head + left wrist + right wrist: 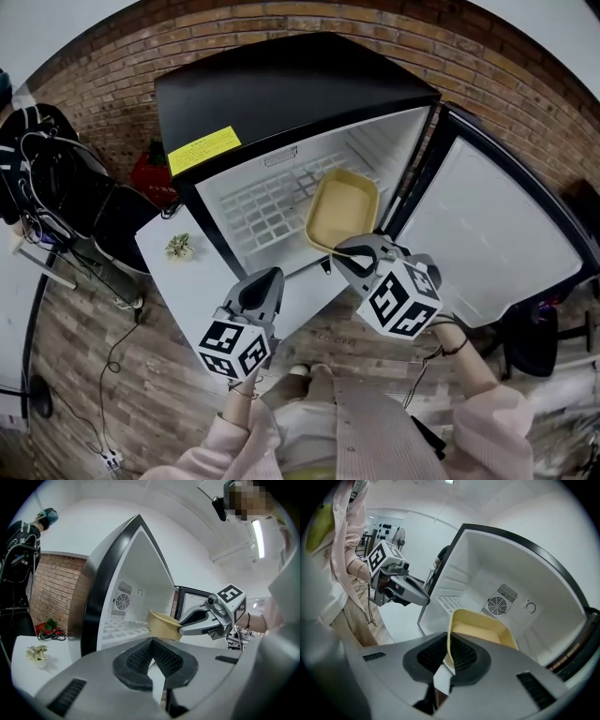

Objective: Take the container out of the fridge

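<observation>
Right claw — on container (label illegible)

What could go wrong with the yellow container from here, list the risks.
1. The right claw pinches only one wall of the yellow container, so it may tilt or slip free.
2. The container hangs close to the hinge side of the fridge, by the open door, and could knock against it coming out.
3. The left claw is shut and empty, so nothing supports the container from below.
</observation>
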`<control>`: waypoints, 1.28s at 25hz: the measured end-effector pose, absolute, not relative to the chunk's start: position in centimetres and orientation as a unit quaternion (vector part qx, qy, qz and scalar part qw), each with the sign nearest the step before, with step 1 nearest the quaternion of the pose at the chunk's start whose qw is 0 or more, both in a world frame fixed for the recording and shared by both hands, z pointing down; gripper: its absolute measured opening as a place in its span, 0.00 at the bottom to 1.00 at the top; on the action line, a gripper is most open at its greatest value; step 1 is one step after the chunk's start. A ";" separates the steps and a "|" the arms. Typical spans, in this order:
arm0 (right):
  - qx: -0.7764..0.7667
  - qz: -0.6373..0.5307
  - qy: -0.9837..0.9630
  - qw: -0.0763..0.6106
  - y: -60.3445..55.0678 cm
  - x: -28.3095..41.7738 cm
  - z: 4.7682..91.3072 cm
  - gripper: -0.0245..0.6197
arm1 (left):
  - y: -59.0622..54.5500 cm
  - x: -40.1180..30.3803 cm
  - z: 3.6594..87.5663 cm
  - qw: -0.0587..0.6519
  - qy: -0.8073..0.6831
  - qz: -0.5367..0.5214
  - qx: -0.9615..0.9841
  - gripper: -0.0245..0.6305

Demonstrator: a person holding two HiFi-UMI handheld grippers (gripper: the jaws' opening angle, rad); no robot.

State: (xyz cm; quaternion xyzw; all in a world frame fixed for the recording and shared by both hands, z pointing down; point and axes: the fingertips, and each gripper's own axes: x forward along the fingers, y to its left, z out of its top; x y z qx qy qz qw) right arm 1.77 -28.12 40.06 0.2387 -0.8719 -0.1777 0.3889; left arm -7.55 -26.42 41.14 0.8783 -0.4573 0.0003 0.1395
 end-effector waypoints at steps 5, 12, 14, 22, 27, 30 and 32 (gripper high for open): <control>0.262 -0.167 -0.873 0.377 -26.9 3.8 40.7 0.07 | -26.3 -6.8 41.8 0.145 -0.459 0.010 0.876 0.02; 0.285 -0.158 -0.868 0.374 -25.8 5.8 41.7 0.07 | -26.2 -6.0 42.3 0.149 -0.464 0.018 0.873 0.02; 0.288 -0.166 -0.863 0.381 -25.5 6.1 42.2 0.07 | -26.1 -5.8 42.4 0.149 -0.464 0.019 0.873 0.02; 0.294 -0.143 -0.861 0.389 -23.8 7.5 44.9 0.07 | -25.6 -5.2 43.1 0.151 -0.466 0.026 0.871 0.02; 0.290 -0.108 -0.869 0.387 -22.6 8.0 46.5 0.07 | -25.0 -5.2 44.1 0.158 -0.470 0.034 0.868 0.02; 0.287 -0.100 -0.871 0.386 -22.2 8.2 46.9 0.07 | -24.8 -5.1 44.4 0.158 -0.473 0.037 0.866 0.02; 0.285 -0.095 -0.872 0.386 -22.1 8.2 47.1 0.07 | -24.7 -5.0 44.5 0.157 -0.474 0.039 0.865 0.02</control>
